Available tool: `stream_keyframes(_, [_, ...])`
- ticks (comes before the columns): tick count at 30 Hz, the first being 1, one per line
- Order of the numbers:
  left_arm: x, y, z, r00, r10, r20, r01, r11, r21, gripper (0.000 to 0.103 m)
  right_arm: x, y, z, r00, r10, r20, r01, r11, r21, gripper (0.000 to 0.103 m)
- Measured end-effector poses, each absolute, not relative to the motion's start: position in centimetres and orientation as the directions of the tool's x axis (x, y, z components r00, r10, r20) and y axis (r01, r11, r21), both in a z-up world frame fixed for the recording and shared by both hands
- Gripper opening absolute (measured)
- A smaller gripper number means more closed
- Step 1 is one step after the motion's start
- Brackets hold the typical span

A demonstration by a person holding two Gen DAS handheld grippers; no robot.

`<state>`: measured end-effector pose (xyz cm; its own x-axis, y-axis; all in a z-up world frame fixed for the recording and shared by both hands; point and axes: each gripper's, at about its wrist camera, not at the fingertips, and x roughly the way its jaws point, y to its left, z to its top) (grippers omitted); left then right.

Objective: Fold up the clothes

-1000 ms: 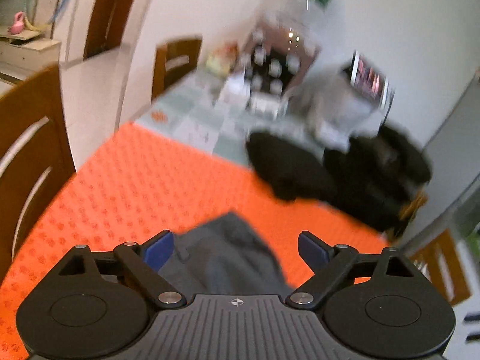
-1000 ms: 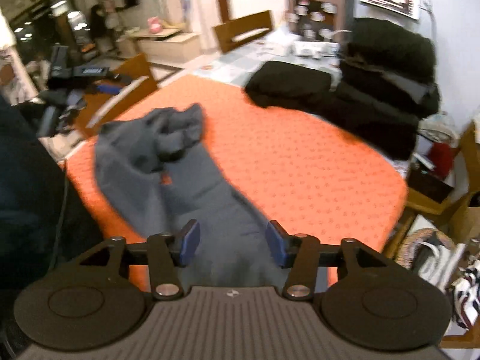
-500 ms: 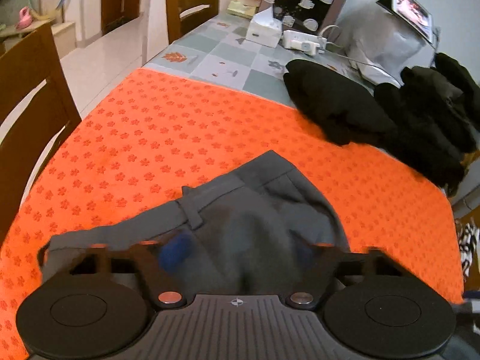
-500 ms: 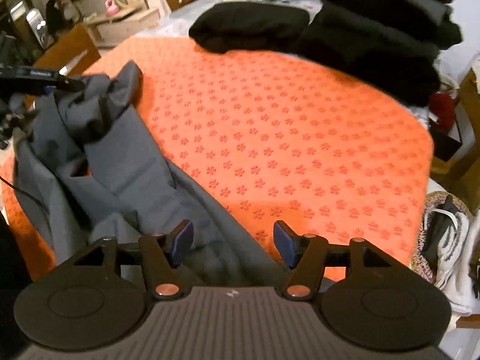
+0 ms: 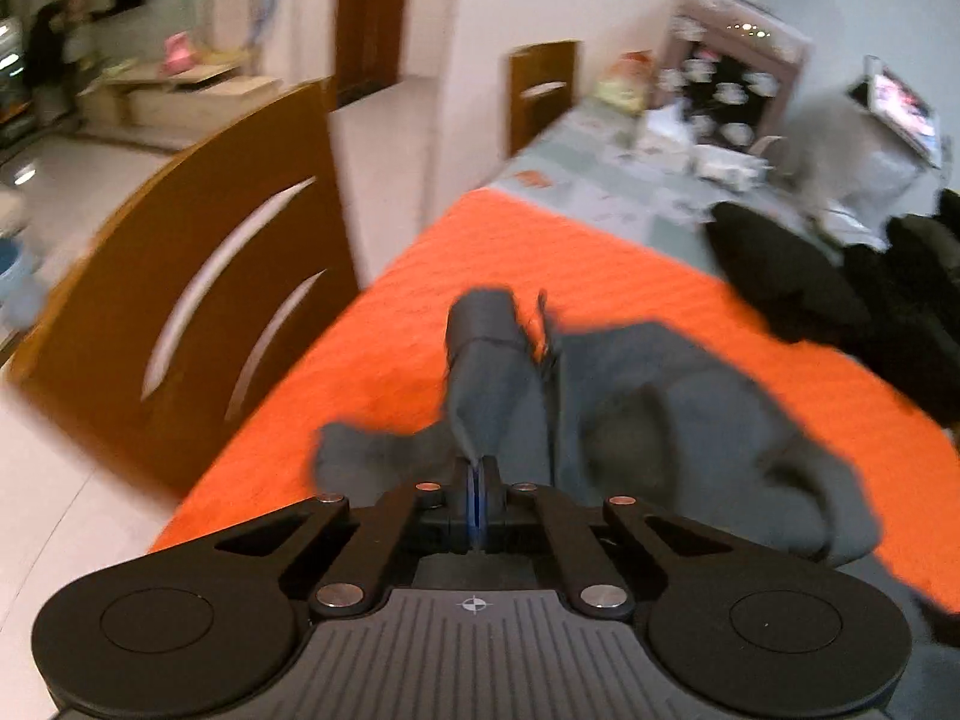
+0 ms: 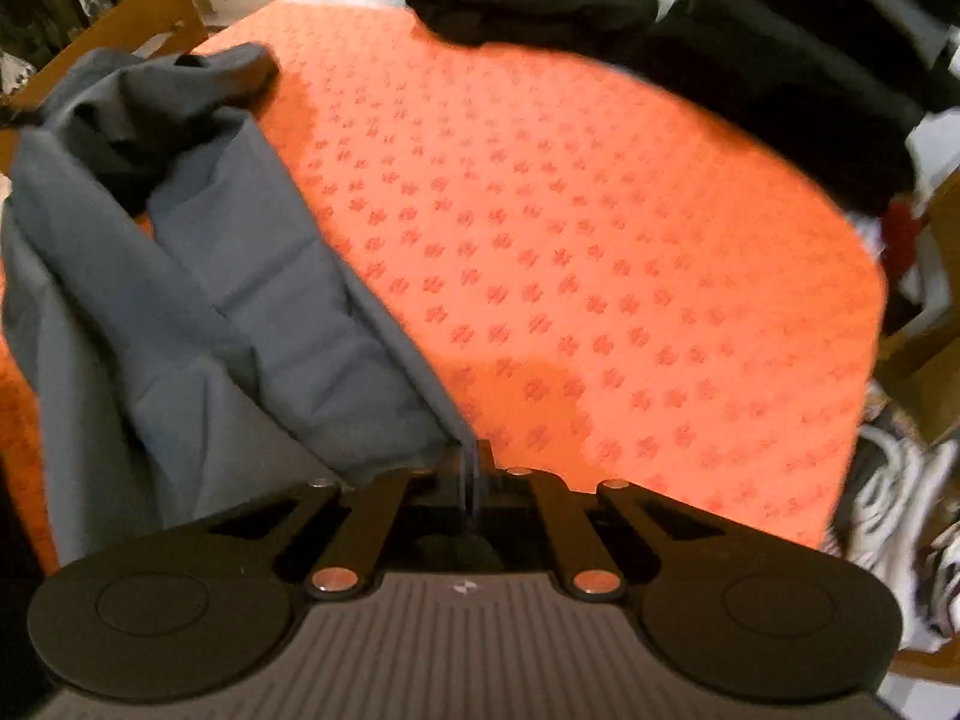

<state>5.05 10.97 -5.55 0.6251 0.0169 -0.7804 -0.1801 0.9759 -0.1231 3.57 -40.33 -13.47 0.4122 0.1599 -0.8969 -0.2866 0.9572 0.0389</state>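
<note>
Left wrist view: left gripper (image 5: 477, 483) pinched shut on a fold of the crumpled dark grey fabric trousers (image 5: 630, 414), which rise in a bunched ridge straight ahead of the jaws.
Right wrist view: right gripper (image 6: 471, 468) clamped on the edge of the same trousers (image 6: 198, 276); the cloth runs off ahead and to the left of the jaws, creased and doubled over itself.
Garment position: on the orange patterned tablecloth (image 6: 570, 252), near the table edge closest to both grippers.
Done so far: both ends gripped; no neat fold visible yet.
Left to do (judgement): spread or tension the trousers flat, then fold; task looks early.
Other clothes: black fabric pile (image 6: 690, 48) at the far side, well apart from the trousers; whether folded, cannot tell.
Surface: cloth bare to the right of the right gripper; beyond the orange cloth, a pale tiled-pattern table top (image 5: 600, 180) with blurred clutter.
Room: brown slatted wooden chair (image 5: 198, 300) to the left of the left gripper; white walls, dark doorway beyond.
Image quality: left view motion-blurred.
</note>
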Motion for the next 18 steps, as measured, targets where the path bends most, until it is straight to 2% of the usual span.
stream_keyframes(5, [1.5, 13.0, -6.3, 0.574, 0.077, -0.815, -0.283, 0.953, -0.109, 0.004, 4.3, -41.5, -9.7, 0.543, 0.033, -0.839, -0.221, 0.969, -0.105, 0.002])
stream_keyframes(8, [0.1, 13.7, -6.4, 0.576, 0.056, -0.816, -0.324, 0.932, -0.165, 0.008, 5.2, -43.9, -7.0, 0.621, -0.106, -0.777, -0.109, 0.970, -0.219, 0.002])
stream_keyframes(11, [-0.7, 13.8, -5.7, 0.616, 0.029, -0.787, -0.359, 0.900, -0.247, 0.016, 6.0, -46.4, -5.2, 0.656, -0.235, -0.717, -0.014, 0.946, -0.323, 0.002])
stream_keyframes(14, [-0.7, 12.9, -4.4, 0.662, 0.022, -0.749, -0.351, 0.893, -0.283, 0.026, 6.4, -48.2, -5.2, 0.642, -0.287, -0.711, 0.004, 0.928, -0.372, 0.002])
stream_keyframes(16, [-0.3, 11.9, -3.4, 0.687, 0.026, -0.726, -0.317, 0.910, -0.266, 0.040, 6.3, -48.7, -5.8, 0.621, -0.282, -0.731, -0.012, 0.930, -0.368, 0.002])
stream_keyframes(18, [0.0, 11.2, -2.6, 0.703, 0.028, -0.711, -0.290, 0.924, -0.251, 0.050, 5.7, -49.1, -6.5, 0.608, -0.258, -0.751, -0.018, 0.941, -0.338, 0.002])
